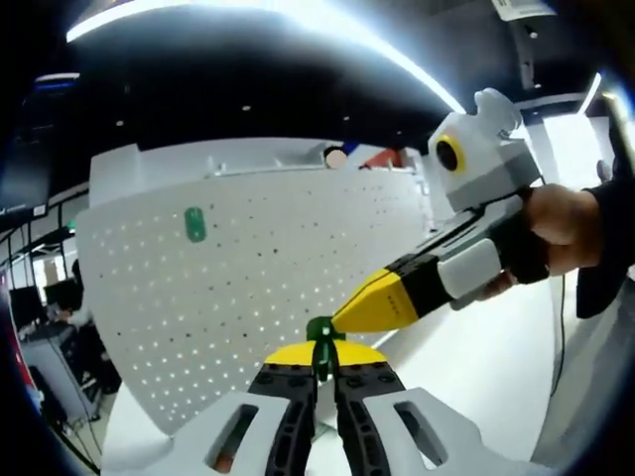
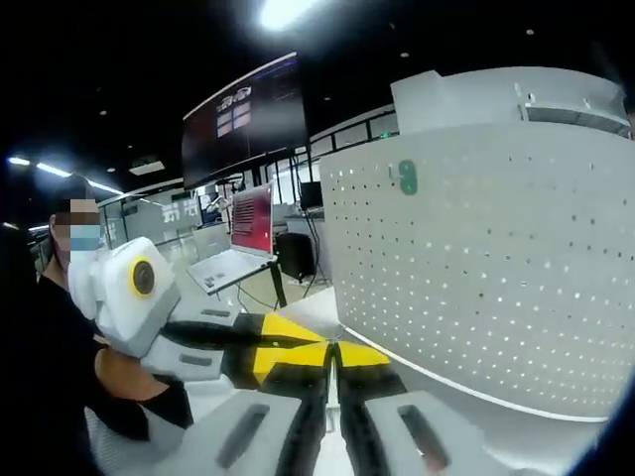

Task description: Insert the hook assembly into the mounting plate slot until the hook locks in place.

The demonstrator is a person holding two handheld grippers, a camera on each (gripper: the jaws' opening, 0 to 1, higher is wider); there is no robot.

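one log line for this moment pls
left hand-held gripper: shut on green hook | right hand-held gripper: tips at hook | second hook: on pegboard

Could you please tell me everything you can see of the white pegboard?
The pegboard is a large white panel, seemingly painted metal, with a regular grid of small holes. It stands upright on a white table, with a white box-like top behind its upper edge. One green hook is already mounted near the top. Both grippers are off the board: the left gripper is shut on a second green hook, with the right gripper tip beside it.
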